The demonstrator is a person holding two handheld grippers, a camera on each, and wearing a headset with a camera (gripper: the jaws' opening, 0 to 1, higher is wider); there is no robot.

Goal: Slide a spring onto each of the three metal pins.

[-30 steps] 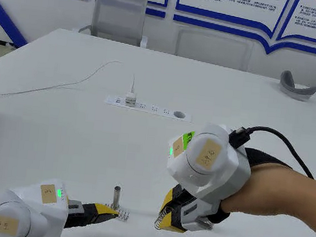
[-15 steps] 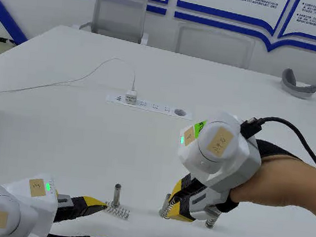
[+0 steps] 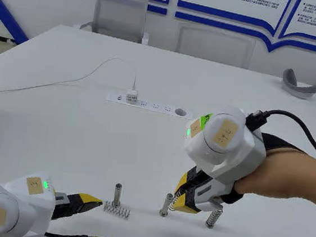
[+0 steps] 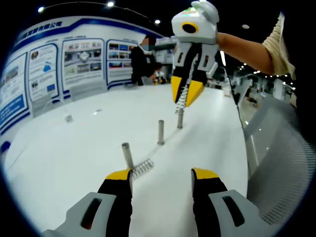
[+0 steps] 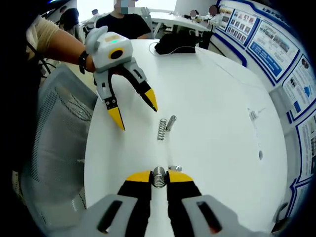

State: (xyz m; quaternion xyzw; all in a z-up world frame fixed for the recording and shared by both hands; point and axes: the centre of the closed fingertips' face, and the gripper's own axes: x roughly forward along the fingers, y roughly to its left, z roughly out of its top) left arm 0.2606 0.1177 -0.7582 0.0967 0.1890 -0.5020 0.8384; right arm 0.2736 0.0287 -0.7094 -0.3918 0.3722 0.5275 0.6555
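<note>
Three metal pins stand in a row on the white table (image 3: 60, 136). The left pin (image 3: 117, 193) (image 4: 127, 154) (image 5: 171, 122) is bare, with a loose spring (image 3: 117, 209) (image 4: 142, 168) (image 5: 161, 129) lying at its foot. The middle pin (image 3: 166, 204) (image 4: 160, 132) is bare too. The right pin (image 3: 212, 217) carries a spring. My right gripper (image 3: 179, 200) (image 5: 158, 177) is shut on another spring, held just right of and above the middle pin. My left gripper (image 3: 97, 221) (image 4: 162, 174) stands open just left of the loose spring, nothing between its jaws.
A white power strip (image 3: 148, 105) with a plug and cable (image 3: 65, 83) lies in the table's middle. A grey chair (image 3: 119, 11) stands behind the far edge and a grey curved object (image 3: 298, 85) rests at the far right. People stand in the background (image 5: 126, 22).
My right gripper has risen and moved right with its spring, uncovering the middle pin and the spring-covered right pin. The left gripper has barely moved.
</note>
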